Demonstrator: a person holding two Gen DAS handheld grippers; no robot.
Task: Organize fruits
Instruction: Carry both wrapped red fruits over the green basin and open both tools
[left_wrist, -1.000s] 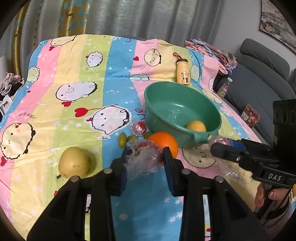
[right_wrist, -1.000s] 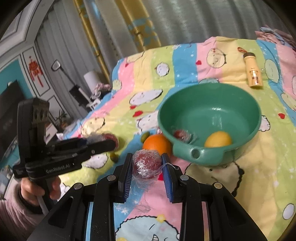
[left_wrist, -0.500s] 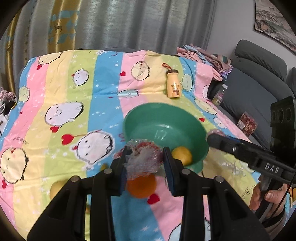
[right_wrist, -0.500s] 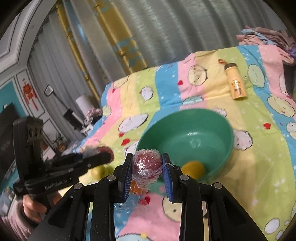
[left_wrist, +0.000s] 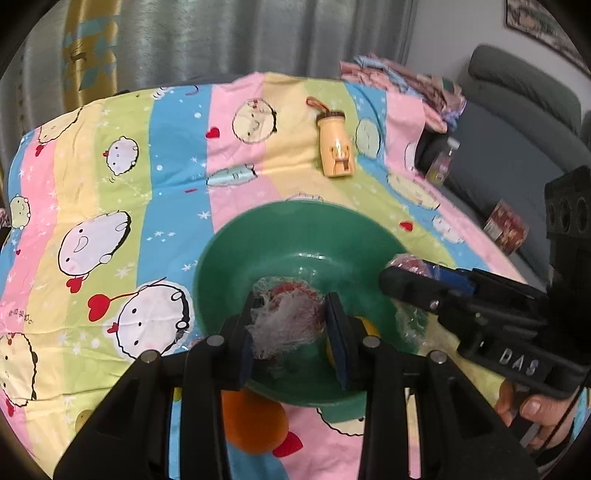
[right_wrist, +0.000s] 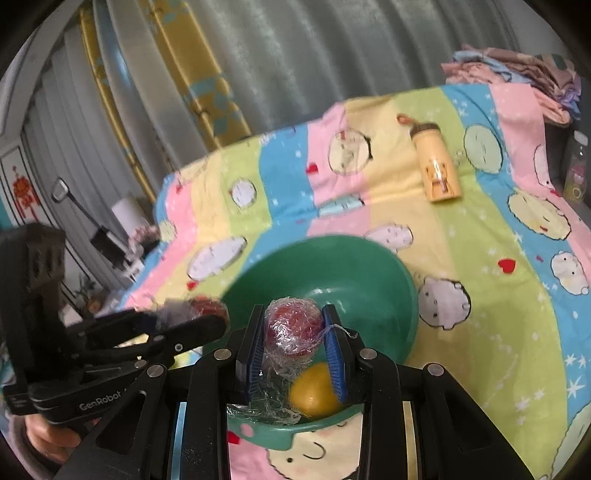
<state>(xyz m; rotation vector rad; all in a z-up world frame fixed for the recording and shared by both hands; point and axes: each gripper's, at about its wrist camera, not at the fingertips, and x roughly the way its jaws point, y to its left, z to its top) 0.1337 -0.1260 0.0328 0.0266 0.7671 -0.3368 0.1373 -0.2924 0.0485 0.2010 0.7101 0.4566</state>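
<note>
Both tools now over green basin, left tool and right tool each gripping wrapped red fruit

- Left gripper: seen from its own camera, black arms with blue pads, pointing obliquely downward; jaws closed to a narrow gap and clamped on a plastic-wrapped red fruit.
- Right gripper: same attitude, jaws clamped on a second wrapped red fruit.
- Right hand: fingers curled around the handle, at lower right in the left view.
- Left hand: grasping its handle, at lower left in the right view.
</note>
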